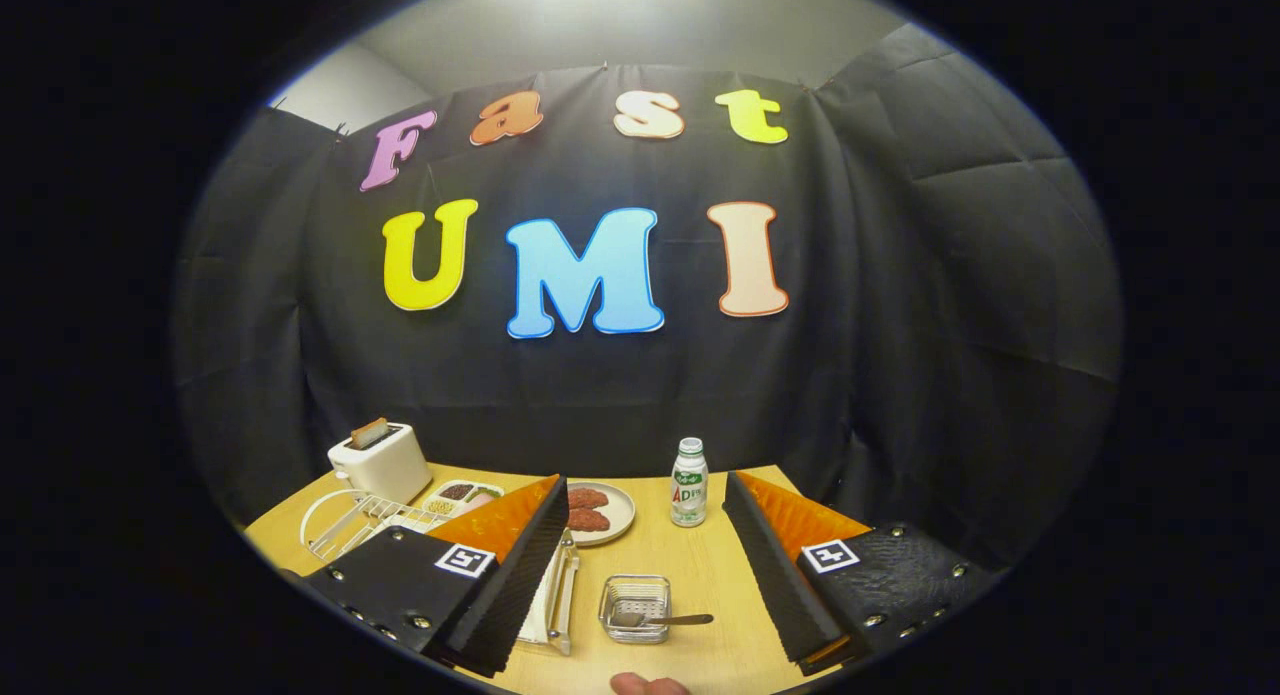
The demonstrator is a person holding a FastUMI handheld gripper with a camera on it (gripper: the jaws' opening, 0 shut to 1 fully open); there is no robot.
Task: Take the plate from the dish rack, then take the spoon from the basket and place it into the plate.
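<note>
Spoon (665, 620) rests in a small wire basket (634, 607) on the wooden surface (690, 565), handle poking out, between the wide-spread fingers of the empty hand-held gripper (640, 565). Behind the left finger stands a white dish rack (345, 523); beyond it sit a toaster (381, 462), a plate of patties (598, 512) and a small bottle (689, 482).

Your tool (640, 565) shows two broad wedge-shaped fingers (500, 575) at the lower left and lower right of the frame. Each has a ribbed inner face, a textured housing studded with small round screws (414, 622), and a square black-and-white marker tag (466, 560). The fingers stand wide apart.
</note>
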